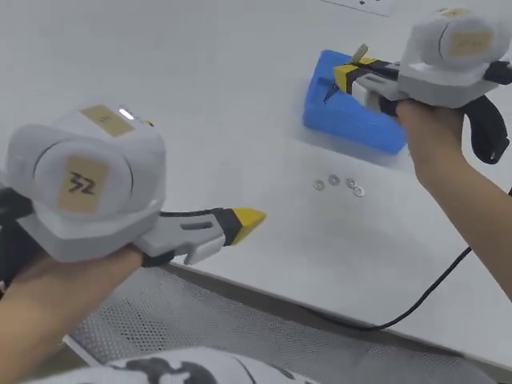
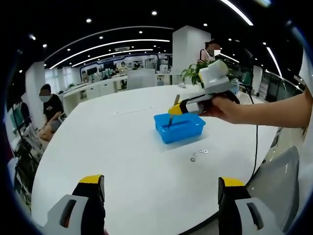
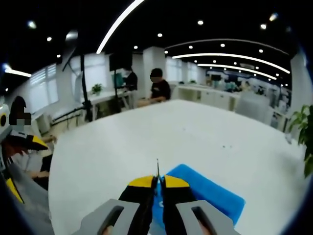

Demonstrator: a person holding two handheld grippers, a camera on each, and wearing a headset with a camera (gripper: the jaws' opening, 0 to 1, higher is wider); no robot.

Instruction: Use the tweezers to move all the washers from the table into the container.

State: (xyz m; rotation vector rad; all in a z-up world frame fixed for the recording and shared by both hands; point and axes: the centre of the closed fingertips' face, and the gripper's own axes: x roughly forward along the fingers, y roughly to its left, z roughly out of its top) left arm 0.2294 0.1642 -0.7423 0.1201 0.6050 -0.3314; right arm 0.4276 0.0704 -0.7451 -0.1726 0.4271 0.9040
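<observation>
Several small metal washers [image 1: 339,184] lie together on the white table [image 1: 200,120], just in front of the blue container [image 1: 352,116]. My right gripper [image 1: 346,76] hovers over the container, shut on a thin pair of tweezers [image 1: 358,56] whose tips point down into it. Whether the tips hold a washer, I cannot tell. In the right gripper view the tweezers [image 3: 157,169] stick out between shut jaws above the container [image 3: 208,193]. My left gripper [image 1: 242,226] is near the table's front edge with nothing in it. The left gripper view shows it open [image 2: 161,182], with the washers [image 2: 199,153] and container [image 2: 179,128] beyond.
A black cable [image 1: 420,300] trails off the table's front edge at the right. A grey perforated surface [image 1: 200,328] sits below that edge. A person [image 2: 49,107] sits at the far left of the table, and another person [image 3: 159,88] sits across it.
</observation>
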